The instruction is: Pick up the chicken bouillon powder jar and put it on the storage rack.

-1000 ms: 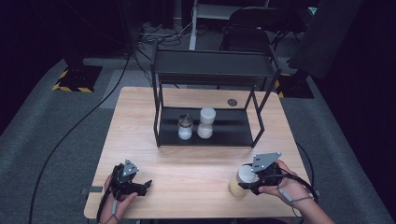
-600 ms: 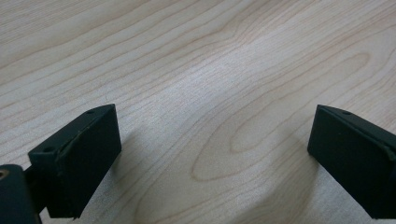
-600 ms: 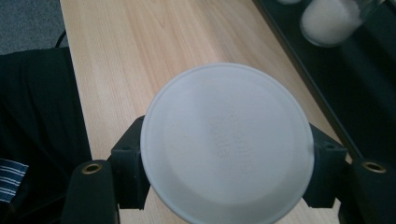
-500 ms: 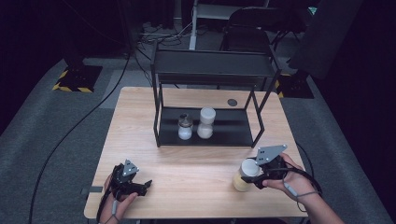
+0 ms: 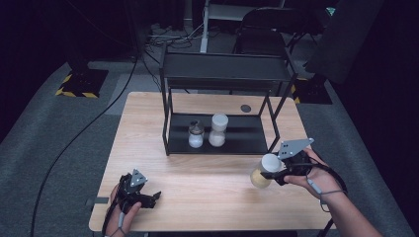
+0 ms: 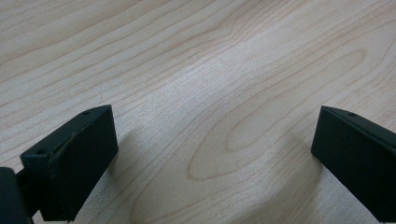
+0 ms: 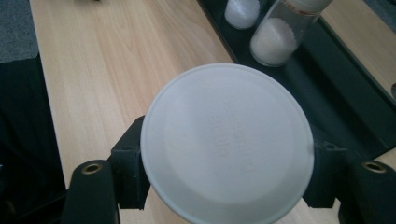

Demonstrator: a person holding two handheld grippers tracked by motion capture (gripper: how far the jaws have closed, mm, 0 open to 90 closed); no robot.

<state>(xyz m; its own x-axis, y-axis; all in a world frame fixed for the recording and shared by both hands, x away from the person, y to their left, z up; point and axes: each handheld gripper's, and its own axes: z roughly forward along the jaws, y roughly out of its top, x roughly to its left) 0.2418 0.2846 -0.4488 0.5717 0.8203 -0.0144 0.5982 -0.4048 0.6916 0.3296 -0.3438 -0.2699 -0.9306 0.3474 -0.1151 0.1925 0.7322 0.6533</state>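
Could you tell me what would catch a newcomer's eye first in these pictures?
Probably the white-lidded jar of yellowish contents, gripped by the right gripper above the table's near right part. Next, the black two-tier rack at the table's middle, with two jars of white powder on its lower shelf. The left gripper rests open, near left.

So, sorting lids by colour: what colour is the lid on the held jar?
White, on the jar; clearest in the right gripper view.

Light falls from above onto the wooden table [image 5: 207, 182], bright and even, while the room around it sinks into near black. Under the black rack [image 5: 225, 74] lies deep shadow. Close-ups are soft — the white lid [image 7: 227, 142] blurred, slightly washed out — with faint shadows beside the jaws.
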